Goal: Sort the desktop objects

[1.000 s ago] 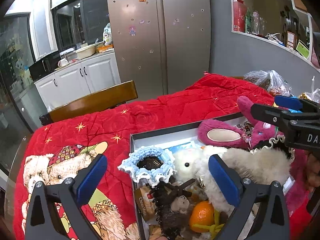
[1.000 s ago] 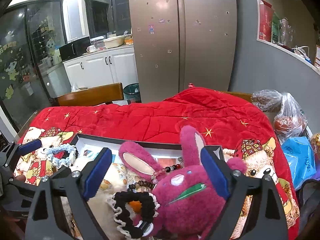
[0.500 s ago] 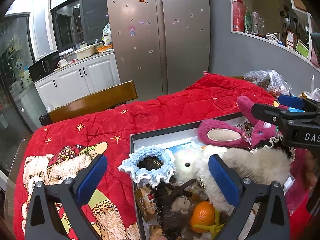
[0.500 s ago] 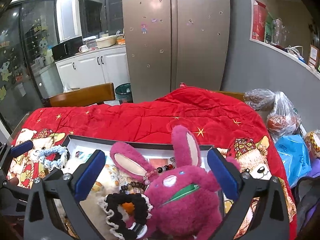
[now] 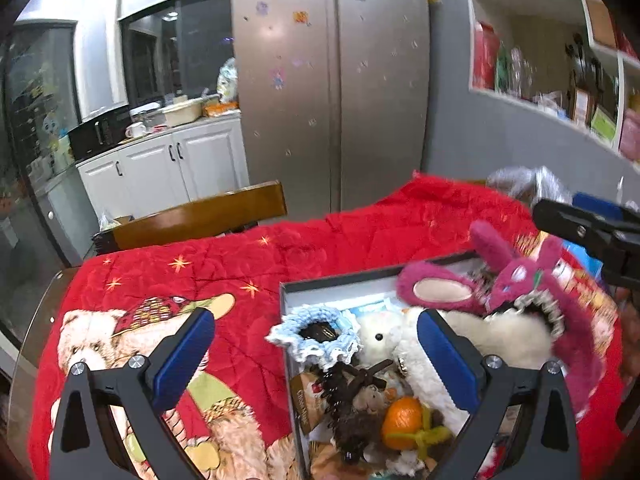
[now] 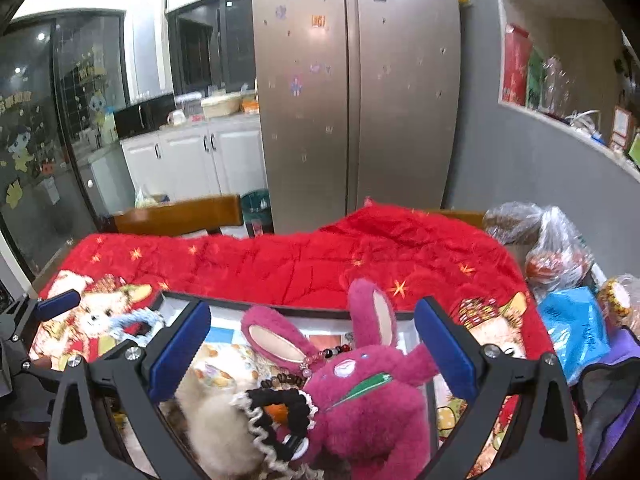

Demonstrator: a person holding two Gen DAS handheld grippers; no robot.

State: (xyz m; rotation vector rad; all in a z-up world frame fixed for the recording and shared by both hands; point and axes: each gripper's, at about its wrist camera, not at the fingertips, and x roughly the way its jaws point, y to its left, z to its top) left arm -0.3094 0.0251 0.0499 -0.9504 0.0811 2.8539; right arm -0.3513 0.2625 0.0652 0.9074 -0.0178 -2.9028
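Note:
A dark-rimmed box (image 5: 332, 280) sits on the red quilt, packed with items. Inside are a magenta plush rabbit (image 6: 360, 400), a white plush (image 5: 500, 336), a blue crocheted scrunchie (image 5: 312, 336), an orange (image 5: 402, 420) and a black lace-edged scrunchie (image 6: 280, 404). My left gripper (image 5: 314, 356) hovers open above the box's left side, holding nothing. My right gripper (image 6: 312, 346) stands wide open above the rabbit, its pads clear of the plush. Each gripper shows at the edge of the other's view: the right gripper (image 5: 592, 224) and the left gripper (image 6: 56, 304).
A red bear-print quilt (image 5: 200, 280) covers the table. A wooden chair back (image 5: 200, 216) stands behind it. Plastic bags (image 6: 556, 248) and a blue bag (image 6: 576, 328) crowd the right edge. A steel fridge (image 6: 356, 100) and white cabinets stand beyond.
Both grippers have lifted a little away from the box, so its contents sit lower in each view. The right gripper's jaws have spread slightly wider.

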